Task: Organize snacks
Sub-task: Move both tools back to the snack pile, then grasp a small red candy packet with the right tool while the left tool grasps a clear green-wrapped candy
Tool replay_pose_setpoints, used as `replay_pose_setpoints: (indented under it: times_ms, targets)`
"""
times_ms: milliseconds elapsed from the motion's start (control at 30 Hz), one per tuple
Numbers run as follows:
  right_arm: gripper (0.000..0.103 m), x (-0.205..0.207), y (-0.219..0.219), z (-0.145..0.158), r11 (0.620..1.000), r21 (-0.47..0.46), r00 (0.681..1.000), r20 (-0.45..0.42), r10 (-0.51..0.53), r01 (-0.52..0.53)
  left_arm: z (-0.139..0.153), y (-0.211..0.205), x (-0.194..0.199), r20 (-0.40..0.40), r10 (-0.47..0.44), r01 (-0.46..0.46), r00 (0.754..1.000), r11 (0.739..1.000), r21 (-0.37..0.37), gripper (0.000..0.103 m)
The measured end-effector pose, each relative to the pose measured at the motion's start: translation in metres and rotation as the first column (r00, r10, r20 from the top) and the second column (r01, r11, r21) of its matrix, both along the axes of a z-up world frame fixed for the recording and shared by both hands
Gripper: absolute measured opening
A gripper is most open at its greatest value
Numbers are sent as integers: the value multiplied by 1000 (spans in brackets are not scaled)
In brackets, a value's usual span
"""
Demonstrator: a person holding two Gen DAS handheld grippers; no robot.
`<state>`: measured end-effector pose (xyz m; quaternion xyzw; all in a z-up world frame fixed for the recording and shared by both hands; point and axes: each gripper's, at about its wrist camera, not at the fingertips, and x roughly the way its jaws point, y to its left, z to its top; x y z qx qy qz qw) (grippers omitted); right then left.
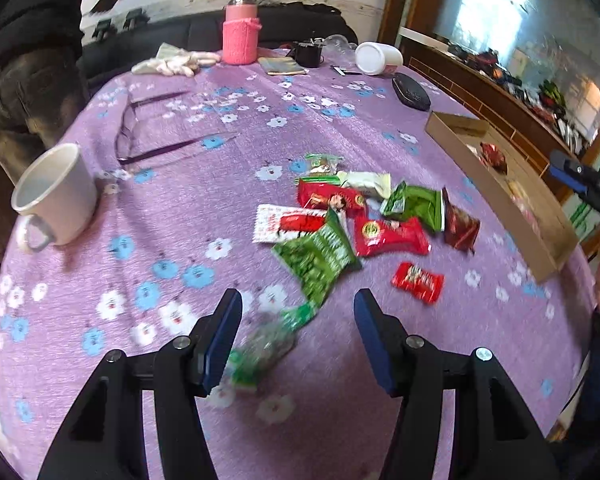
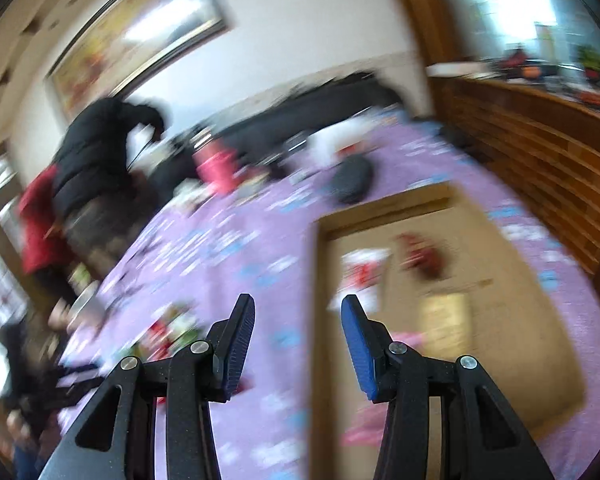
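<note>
The work is in the middle of sorting: a few snacks already lie in the box (image 2: 512, 280), while most snacks (image 1: 352, 216) are in a loose pile on the tabletop (image 1: 172, 216), just beside the long side of the box. The step in hand appears to be the pick of the next packet by the left tongs (image 1: 298, 308).

The left tongs are released, with nothing pressed between the pads. A green packet (image 1: 316, 260) lies just ahead of their tips, at the edge of the pile farthest from the box, and another blurred green wrapper (image 1: 260, 352) lies under the gap, close to the left finger. The next move probably calls for lowering over one green packet, closing on it only, and carrying it across to the box.

The right tongs (image 2: 298, 320) are also released and empty. They hang above the near part of the box, pointing along its length. Its view is much blurred, so the packets inside the box cannot be told exactly.
</note>
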<state>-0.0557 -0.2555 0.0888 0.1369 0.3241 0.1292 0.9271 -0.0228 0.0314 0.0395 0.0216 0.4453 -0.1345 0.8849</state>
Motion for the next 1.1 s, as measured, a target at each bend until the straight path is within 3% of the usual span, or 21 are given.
replay_pose_setpoints:
  times_ms: [67,167,333,467,600,800,867,1100]
  targets:
    - [49,5,25,-5,994,15,993,-53,110,-109,-2,2,-6,12,-17,17,1000,999,27,57]
    - [49,12,70,-18,965,15,956,-135,262,-263,-10,7,-6,-1,-18,18,1000,999,38,57]
    - [49,22,123,-40,929,-84,917,-219,335,-359,-14,12,-4,-13,-23,24,1000,999,27,56]
    - [49,37,141,-49,912,-115,900,-248,359,-395,-21,10,-2,-34,-46,47,998,999,25,52]
    - [49,46,155,-60,891,-191,896,-262,358,-412,-29,1,-3,-47,-74,77,996,994,71,48]
    - [25,47,175,-79,849,-256,877,-276,394,-462,-32,-3,-5,-28,-84,86,996,991,103,48]
    - [23,44,179,-79,834,-298,881,-253,400,-464,-32,-3,-3,-28,-83,86,996,992,95,49]
    - [21,44,169,-81,851,-274,891,-217,400,-448,-32,-3,2,-23,-79,81,997,993,92,50]
